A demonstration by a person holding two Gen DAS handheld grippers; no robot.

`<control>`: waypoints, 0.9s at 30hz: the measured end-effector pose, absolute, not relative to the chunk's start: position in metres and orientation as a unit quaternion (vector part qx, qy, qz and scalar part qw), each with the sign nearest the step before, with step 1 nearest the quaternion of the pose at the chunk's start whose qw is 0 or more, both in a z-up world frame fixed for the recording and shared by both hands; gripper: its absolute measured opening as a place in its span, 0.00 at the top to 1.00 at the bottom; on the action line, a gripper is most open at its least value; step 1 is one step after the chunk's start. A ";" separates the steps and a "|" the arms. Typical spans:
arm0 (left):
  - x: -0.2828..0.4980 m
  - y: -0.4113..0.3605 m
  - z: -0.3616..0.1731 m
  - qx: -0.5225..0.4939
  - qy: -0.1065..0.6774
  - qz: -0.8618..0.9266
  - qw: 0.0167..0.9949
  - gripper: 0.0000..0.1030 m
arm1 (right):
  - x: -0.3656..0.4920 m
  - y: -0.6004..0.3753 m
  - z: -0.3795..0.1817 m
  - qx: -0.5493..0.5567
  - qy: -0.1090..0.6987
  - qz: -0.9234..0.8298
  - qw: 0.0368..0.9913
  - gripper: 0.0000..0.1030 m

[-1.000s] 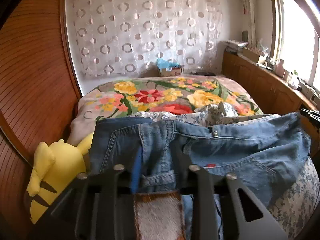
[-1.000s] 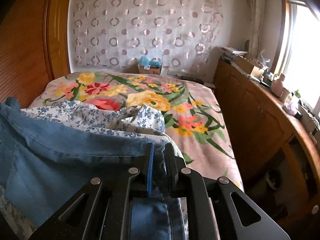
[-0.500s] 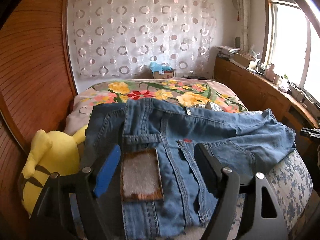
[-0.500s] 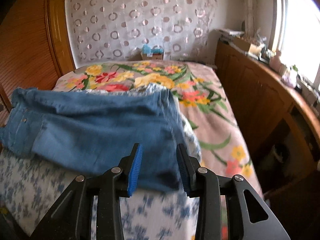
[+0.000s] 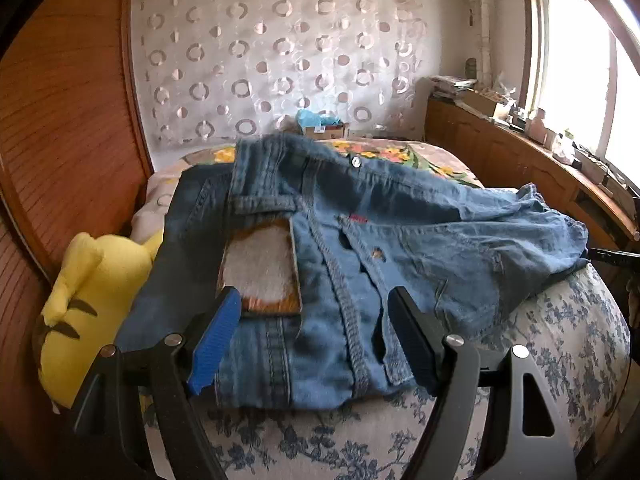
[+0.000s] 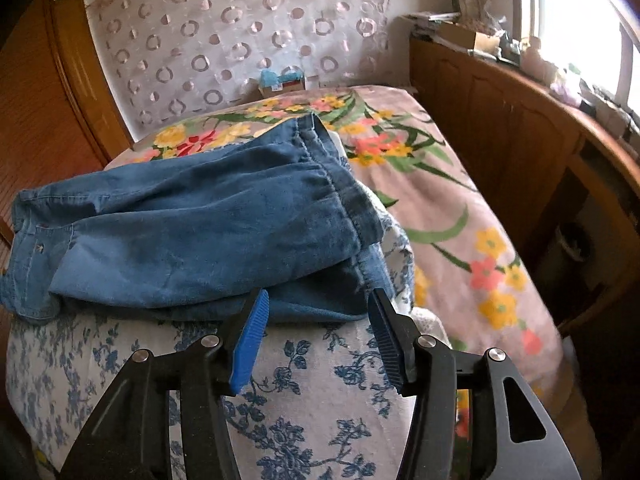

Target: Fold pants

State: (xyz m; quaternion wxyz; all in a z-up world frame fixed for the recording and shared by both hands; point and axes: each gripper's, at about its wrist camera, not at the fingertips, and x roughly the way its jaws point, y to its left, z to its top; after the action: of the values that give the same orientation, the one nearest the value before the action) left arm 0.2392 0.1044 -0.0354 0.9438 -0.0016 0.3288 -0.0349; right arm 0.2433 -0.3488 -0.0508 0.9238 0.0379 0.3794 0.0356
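Denim pants (image 5: 360, 248) are lying folded on the blue-flowered quilt (image 6: 304, 380) at the near end of the bed, waistband toward the yellow plush (image 5: 92, 292). Left tool (image 5: 312, 340) is spread wide, gripping nothing. Right tool (image 6: 316, 328) is opening, also holding nothing, so looks like both let go to leave the fold sitting flat.

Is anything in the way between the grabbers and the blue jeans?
No, nothing visible is. The jeans lie folded on the blue-flowered quilt, right in front of both. The left gripper stands open over their near edge; the right gripper is opening just before theirs. The yellow plush toy sits off to the side.
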 end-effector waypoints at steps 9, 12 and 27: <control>0.240 0.103 -0.057 -0.003 0.349 -0.034 0.936 0.26 | 0.241 -0.346 -0.065 0.075 0.396 0.041 0.914 0.37; 0.240 0.099 -0.063 0.006 0.352 -0.029 0.935 0.26 | 0.241 -0.348 -0.068 0.090 0.402 0.046 0.910 0.34; 0.241 0.097 -0.069 0.016 0.358 -0.025 0.933 0.26 | 0.275 -0.352 -0.078 0.129 0.396 0.052 0.908 0.29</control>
State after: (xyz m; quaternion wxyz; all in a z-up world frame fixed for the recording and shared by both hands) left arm 0.2407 0.0970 -0.0694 0.9332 0.0162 0.3580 -0.0251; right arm 0.2748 -0.3524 -0.0783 0.9077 0.1290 0.3959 0.0520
